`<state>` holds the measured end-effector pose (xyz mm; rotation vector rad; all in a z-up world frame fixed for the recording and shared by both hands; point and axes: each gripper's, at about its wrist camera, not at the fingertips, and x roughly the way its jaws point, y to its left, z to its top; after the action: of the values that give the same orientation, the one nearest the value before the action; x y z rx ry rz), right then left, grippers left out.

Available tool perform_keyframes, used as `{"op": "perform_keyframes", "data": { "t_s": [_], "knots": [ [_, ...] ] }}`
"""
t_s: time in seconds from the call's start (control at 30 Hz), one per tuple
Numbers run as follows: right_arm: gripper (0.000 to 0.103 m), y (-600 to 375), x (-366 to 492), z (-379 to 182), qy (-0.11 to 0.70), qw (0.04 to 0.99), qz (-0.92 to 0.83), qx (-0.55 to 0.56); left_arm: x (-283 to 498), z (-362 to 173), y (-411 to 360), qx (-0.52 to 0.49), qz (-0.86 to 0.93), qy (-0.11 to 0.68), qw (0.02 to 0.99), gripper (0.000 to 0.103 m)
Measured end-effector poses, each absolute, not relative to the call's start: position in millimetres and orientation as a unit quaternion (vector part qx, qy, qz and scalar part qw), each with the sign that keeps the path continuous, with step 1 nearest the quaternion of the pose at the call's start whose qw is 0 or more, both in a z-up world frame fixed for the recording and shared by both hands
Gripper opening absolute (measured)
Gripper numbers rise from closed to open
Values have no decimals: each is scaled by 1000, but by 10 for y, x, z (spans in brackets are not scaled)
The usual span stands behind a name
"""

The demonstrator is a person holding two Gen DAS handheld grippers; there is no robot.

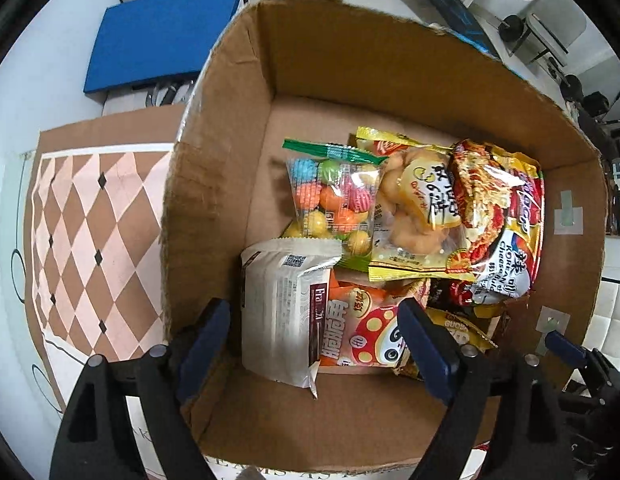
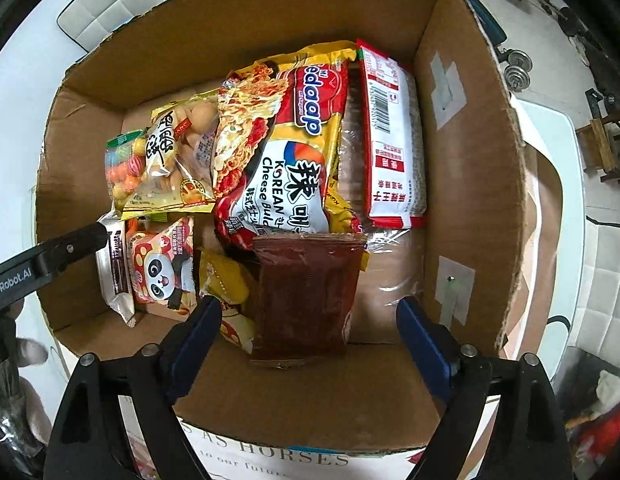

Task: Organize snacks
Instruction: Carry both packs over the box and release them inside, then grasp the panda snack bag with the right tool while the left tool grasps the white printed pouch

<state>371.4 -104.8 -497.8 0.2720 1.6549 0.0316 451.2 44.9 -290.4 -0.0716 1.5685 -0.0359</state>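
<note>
A cardboard box (image 1: 322, 52) holds several snack packs. In the left wrist view my left gripper (image 1: 314, 320) is open over the box's near left part, above a white pouch (image 1: 281, 312) and a panda pack (image 1: 362, 332). A candy bag (image 1: 334, 196), a yellow biscuit bag (image 1: 414, 208) and a Korean noodle pack (image 1: 502, 216) lie further in. In the right wrist view my right gripper (image 2: 310, 316) is open over the box (image 2: 470, 184), with a dark red pack (image 2: 305, 296) lying between the fingers, not gripped. The noodle pack (image 2: 293, 160) and a red-white pack (image 2: 394, 140) lie beyond.
The box stands on a table with a brown checkered cloth (image 1: 89, 232). A blue pad (image 1: 161, 40) and white chairs lie beyond it. The left gripper's arm (image 2: 45, 260) reaches over the box's left wall in the right wrist view. Gym weights (image 2: 518, 68) sit on the floor at right.
</note>
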Motion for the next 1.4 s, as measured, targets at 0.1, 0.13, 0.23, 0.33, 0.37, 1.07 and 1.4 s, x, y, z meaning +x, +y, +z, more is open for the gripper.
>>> {"op": "perform_keyframes", "data": {
  "t_s": [0.1, 0.13, 0.23, 0.33, 0.37, 1.07, 1.4],
  "knots": [
    [92, -1048, 3675, -4899, 729, 675, 13, 113, 4409, -2760, 380, -25, -14, 693, 721, 86],
    [92, -1043, 3655, -4855, 725, 679, 12, 109, 4374, -2728, 349, -25, -15, 689, 724, 86],
    [92, -1029, 3588, -4718, 715, 691, 13, 108, 4228, -2581, 288, -19, -17, 671, 741, 86],
    [92, -1027, 3465, -4557, 699, 707, 16, 106, 4007, -2428, 226, -16, -18, 653, 757, 86],
    [92, -1032, 3421, -4503, 695, 711, 17, 107, 3918, -2382, 206, -13, -19, 647, 762, 86],
    [92, -2151, 2175, -5071, 712, 676, -73, 177, 2866, -2845, 42, -4, 18, 646, 763, 86],
    [52, -1850, 2149, -5443, 715, 683, -112, 102, 2778, -3136, 431, -1, 49, 657, 752, 86]
  ]
}}
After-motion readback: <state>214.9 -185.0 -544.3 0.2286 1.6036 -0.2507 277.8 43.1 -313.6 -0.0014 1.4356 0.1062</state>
